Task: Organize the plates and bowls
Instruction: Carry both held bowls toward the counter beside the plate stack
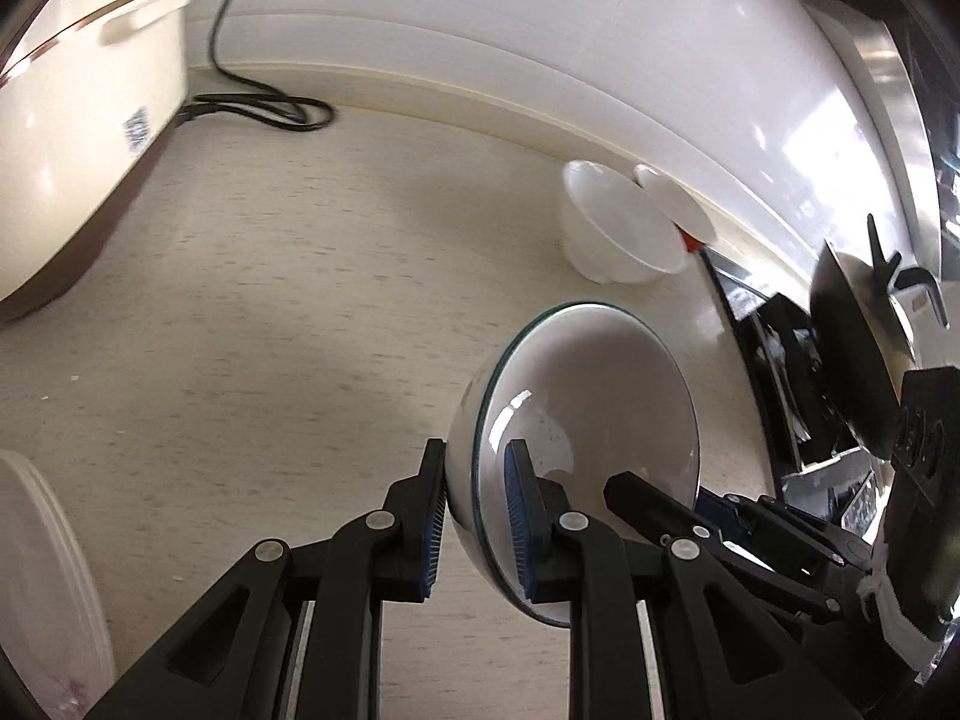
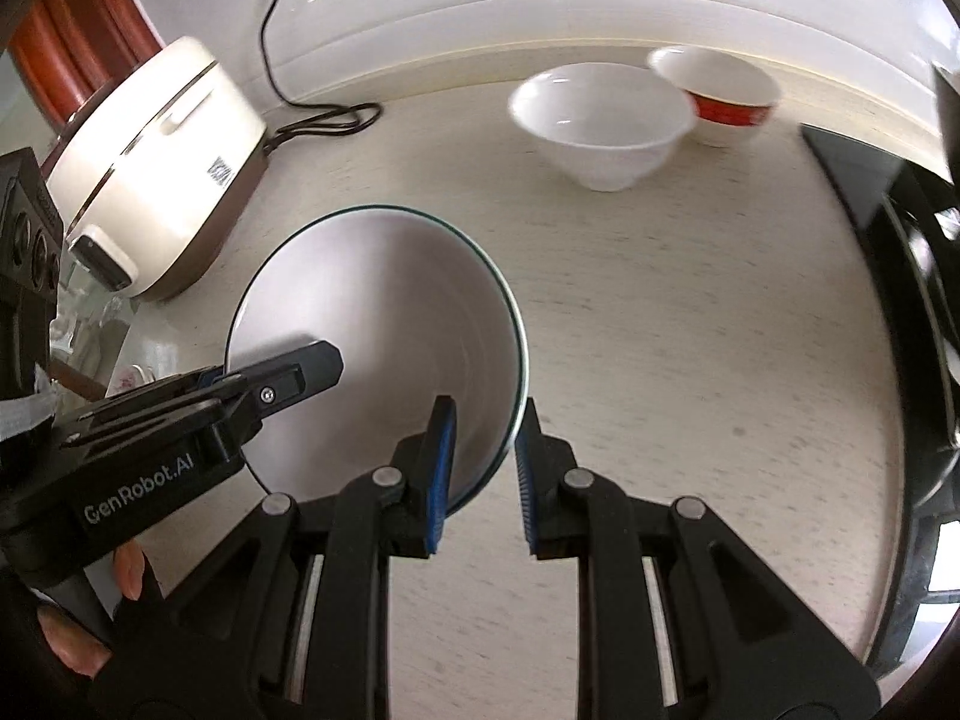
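Two grippers meet at one green-rimmed bowl (image 2: 384, 324). The left gripper (image 1: 474, 522) pinches its wall; the right gripper (image 2: 480, 474) straddles the rim, fingers spread.

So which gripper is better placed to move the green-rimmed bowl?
Probably the left gripper: its jaws clamp the green-rimmed bowl; the right gripper, open, only straddles the rim.
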Action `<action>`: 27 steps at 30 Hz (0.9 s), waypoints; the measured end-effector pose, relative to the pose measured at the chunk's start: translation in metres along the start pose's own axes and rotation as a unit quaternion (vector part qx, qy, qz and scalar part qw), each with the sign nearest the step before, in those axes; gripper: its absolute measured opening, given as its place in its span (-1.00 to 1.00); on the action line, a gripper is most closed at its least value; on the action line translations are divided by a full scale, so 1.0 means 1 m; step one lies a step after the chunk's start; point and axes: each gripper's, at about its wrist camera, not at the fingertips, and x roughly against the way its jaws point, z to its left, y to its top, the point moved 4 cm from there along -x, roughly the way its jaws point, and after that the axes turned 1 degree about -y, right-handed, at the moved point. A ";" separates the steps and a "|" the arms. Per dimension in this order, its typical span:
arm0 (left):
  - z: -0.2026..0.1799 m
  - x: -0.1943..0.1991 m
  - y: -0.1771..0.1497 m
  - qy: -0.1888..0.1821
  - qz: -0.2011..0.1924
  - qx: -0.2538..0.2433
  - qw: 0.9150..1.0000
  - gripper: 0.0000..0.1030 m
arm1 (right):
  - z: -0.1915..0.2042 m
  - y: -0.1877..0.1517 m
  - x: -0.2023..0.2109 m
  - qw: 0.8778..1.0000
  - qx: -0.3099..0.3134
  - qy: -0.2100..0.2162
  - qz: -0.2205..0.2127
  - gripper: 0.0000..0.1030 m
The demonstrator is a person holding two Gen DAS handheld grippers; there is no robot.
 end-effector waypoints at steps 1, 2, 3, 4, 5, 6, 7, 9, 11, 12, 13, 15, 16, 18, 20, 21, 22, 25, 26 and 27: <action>0.006 0.002 0.000 0.004 -0.002 0.004 1.000 -0.61 | 0.007 0.001 -0.004 1.000 0.004 0.003 0.002 -0.56; 0.013 0.004 -0.001 0.007 -0.004 0.008 1.000 -0.61 | 0.014 0.002 -0.008 1.000 0.009 0.007 0.005 -0.56; 0.019 0.006 -0.001 0.011 -0.005 0.013 1.000 -0.61 | 0.018 0.003 -0.010 1.000 0.012 0.010 0.006 -0.56; 0.026 0.008 0.000 0.014 -0.006 0.018 1.000 -0.61 | 0.026 0.005 -0.014 1.000 0.018 0.014 0.008 -0.56; 0.033 0.010 0.001 0.019 -0.007 0.024 1.000 -0.61 | 0.031 0.006 -0.017 1.000 0.022 0.017 0.010 -0.56; 0.039 0.011 0.002 0.022 -0.009 0.029 0.999 -0.61 | 0.037 0.007 -0.020 0.999 0.026 0.020 0.011 -0.56; 0.046 0.013 0.003 0.026 -0.011 0.035 0.999 -0.61 | 0.045 0.009 -0.024 0.999 0.032 0.025 0.013 -0.56; 0.059 0.018 0.003 0.033 -0.014 0.047 0.998 -0.61 | 0.058 0.011 -0.030 0.998 0.043 0.031 0.018 -0.56; 0.072 0.022 0.003 0.039 -0.018 0.061 0.997 -0.61 | 0.073 0.013 -0.037 0.997 0.059 0.039 0.023 -0.56; 0.077 0.023 0.003 0.041 -0.019 0.067 0.997 -0.61 | 0.078 0.013 -0.039 0.997 0.064 0.041 0.024 -0.56; 0.080 0.024 0.004 0.043 -0.021 0.070 0.996 -0.61 | 0.084 0.015 -0.041 0.996 0.071 0.045 0.026 -0.56; 0.087 0.027 0.005 0.046 -0.024 0.077 0.996 -0.61 | 0.092 0.016 -0.045 0.995 0.079 0.049 0.027 -0.56; 0.089 0.027 0.006 0.048 -0.025 0.080 0.995 -0.61 | 0.095 0.017 -0.046 0.995 0.082 0.051 0.028 -0.56; 0.093 0.026 0.008 0.050 -0.025 0.086 0.995 -0.61 | 0.101 0.018 -0.050 0.994 0.088 0.053 0.033 -0.56; 0.095 0.025 0.009 0.052 -0.024 0.088 0.994 -0.61 | 0.104 0.019 -0.053 0.994 0.092 0.053 0.035 -0.56; 0.096 0.025 0.009 0.053 -0.024 0.088 0.994 -0.61 | 0.105 0.020 -0.054 0.994 0.092 0.053 0.037 -0.56; 0.098 0.025 0.009 0.054 -0.024 0.090 0.994 -0.61 | 0.106 0.021 -0.056 0.994 0.092 0.054 0.038 -0.56; 0.104 0.025 0.011 0.058 -0.024 0.100 0.993 -0.61 | 0.109 0.025 -0.061 0.993 0.093 0.057 0.042 -0.56; 0.106 0.026 0.010 0.059 -0.024 0.103 0.993 -0.61 | 0.110 0.026 -0.063 0.993 0.093 0.058 0.044 -0.56; 0.108 0.025 0.011 0.060 -0.024 0.107 0.992 -0.61 | 0.112 0.028 -0.064 0.993 0.094 0.060 0.046 -0.56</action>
